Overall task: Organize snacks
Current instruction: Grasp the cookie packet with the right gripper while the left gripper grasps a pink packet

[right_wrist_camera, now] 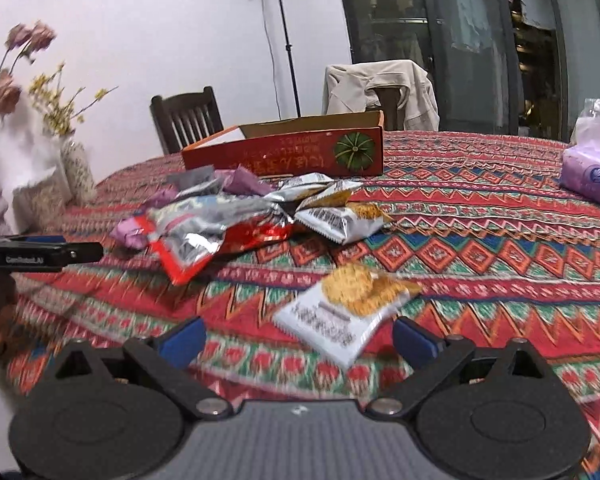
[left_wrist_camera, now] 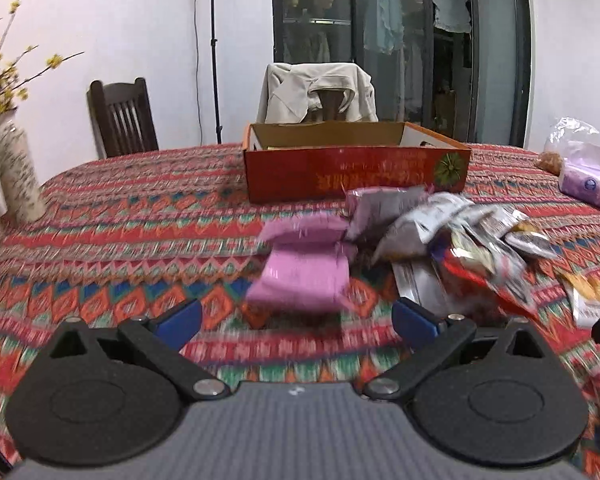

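A heap of snack packets (left_wrist_camera: 440, 236) lies on the patterned tablecloth in front of a shallow red cardboard box (left_wrist_camera: 356, 164). In the left wrist view my left gripper (left_wrist_camera: 296, 320) is open, just short of a pink packet (left_wrist_camera: 300, 276) with nothing between its blue pads. In the right wrist view my right gripper (right_wrist_camera: 296, 340) is open, its pads on either side of the near corner of a white cracker packet (right_wrist_camera: 340, 312), not pressing on it. Farther off lie the silver and red packet (right_wrist_camera: 204, 236) and the red box (right_wrist_camera: 288, 152). The other gripper (right_wrist_camera: 40, 254) pokes in from the left edge.
A vase with yellow flowers (left_wrist_camera: 18, 168) stands at the table's left. A purple tissue pack (left_wrist_camera: 588, 180) and a clear bag lie at the right. Two chairs (left_wrist_camera: 124, 116) stand behind the table, one draped with a beige jacket (left_wrist_camera: 320, 92).
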A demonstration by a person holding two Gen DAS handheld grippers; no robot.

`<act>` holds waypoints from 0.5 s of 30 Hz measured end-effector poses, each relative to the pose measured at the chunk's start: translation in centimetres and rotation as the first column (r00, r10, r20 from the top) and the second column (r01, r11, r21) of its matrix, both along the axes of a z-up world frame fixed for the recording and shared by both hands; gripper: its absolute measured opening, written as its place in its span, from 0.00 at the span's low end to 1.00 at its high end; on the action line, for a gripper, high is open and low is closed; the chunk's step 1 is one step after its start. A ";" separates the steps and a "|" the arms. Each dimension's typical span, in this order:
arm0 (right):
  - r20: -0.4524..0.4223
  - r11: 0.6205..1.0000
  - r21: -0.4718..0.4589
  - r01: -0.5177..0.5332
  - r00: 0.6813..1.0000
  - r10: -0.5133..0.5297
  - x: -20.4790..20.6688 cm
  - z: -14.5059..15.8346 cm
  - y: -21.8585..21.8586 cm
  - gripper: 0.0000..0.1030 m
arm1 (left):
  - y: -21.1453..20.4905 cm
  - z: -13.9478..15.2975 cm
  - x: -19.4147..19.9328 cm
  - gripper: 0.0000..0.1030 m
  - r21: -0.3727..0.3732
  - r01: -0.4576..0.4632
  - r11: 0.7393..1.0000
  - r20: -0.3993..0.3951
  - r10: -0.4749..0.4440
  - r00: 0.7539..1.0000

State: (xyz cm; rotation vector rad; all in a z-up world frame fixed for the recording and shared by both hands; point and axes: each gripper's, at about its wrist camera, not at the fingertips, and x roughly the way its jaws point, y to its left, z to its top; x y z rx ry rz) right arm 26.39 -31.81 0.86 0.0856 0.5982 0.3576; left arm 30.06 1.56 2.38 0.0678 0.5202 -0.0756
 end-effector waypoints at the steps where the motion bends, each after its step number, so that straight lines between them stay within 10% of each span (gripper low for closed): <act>1: -0.006 1.000 -0.001 0.008 1.000 -0.008 0.7 -0.1 0.2 0.91 | -0.1 -0.1 1.1 1.00 0.010 -0.001 1.000 -0.011 0.001 1.000; 10: -0.023 0.989 -0.145 -0.021 1.000 0.018 4.7 -0.2 3.0 0.75 | 0.5 -1.0 7.6 0.99 -0.059 0.049 0.997 -0.124 -0.056 0.991; 15: -0.034 0.985 -0.170 -0.035 0.999 0.030 6.1 -0.3 4.0 0.75 | 0.8 -1.6 7.8 0.60 -0.068 0.060 0.996 -0.133 -0.069 0.989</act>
